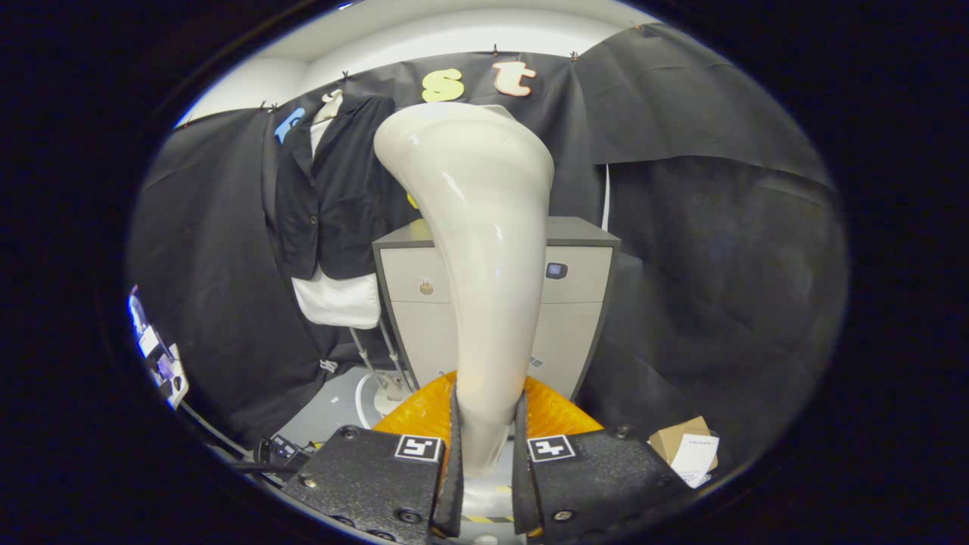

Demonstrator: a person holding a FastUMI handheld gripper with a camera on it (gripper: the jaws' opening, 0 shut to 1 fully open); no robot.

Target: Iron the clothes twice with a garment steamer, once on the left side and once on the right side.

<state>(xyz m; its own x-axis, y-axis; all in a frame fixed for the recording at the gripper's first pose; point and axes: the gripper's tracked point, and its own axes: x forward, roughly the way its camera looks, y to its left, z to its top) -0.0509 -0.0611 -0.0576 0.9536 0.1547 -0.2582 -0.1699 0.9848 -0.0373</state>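
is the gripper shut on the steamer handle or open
Shut on it: the gripper has both fingers pressed against the narrow lower end of the glossy cream steamer handle, which rises upright between them.

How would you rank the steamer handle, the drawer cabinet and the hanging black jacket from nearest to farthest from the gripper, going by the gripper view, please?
1. Steamer handle: clamped between the gripper's fingers.
2. Drawer cabinet: beyond the fingers, behind the handle.
3. Black jacket: hanging against the booth wall, past the cabinet on its left.

The gripper (pixel 487 454) squeezes both fingers on the smooth cream plastic steamer handle (pixel 484 250), which stands up tall. Beyond it hangs a black jacket (pixel 333 197) (over a white shirt), beside a grey cabinet (pixel 579 303).
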